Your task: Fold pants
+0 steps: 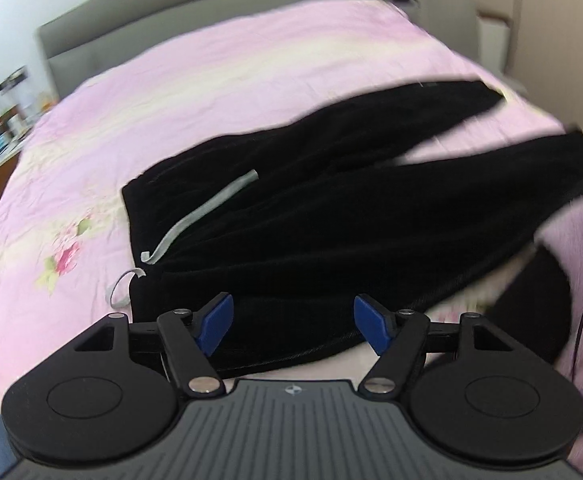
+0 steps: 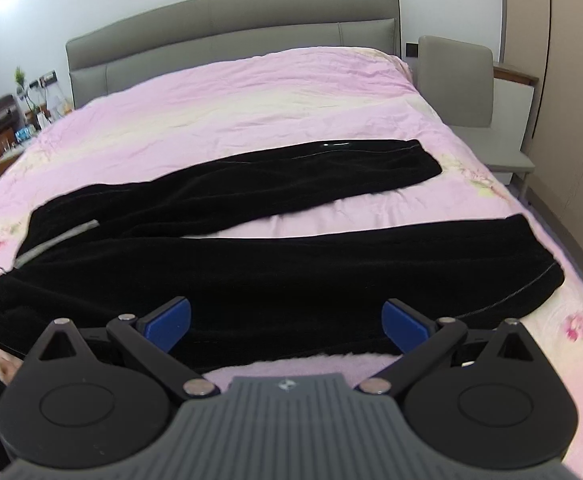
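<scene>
1. Black pants (image 2: 251,264) lie spread flat across the pink bedspread (image 2: 251,92), waistband to the left, both legs running out to the right.
2. The two legs are parted, a wedge of pink sheet showing between them; the far leg (image 2: 331,168) angles up toward the grey headboard (image 2: 231,20).
3. A grey drawstring (image 1: 199,212) trails over the waistband, its end looping onto the bedspread at the left edge.
4. Left gripper (image 1: 293,322): jaws wide apart, blue pads (image 1: 215,320) hovering over the near edge of the pants by the waist, holding nothing.
5. Right gripper (image 2: 287,324): jaws also spread wide, empty, poised above the near leg's lower edge.
6. The left view is blurred.
7. A grey chair (image 2: 463,92) stands beside the bed on the right.
</scene>
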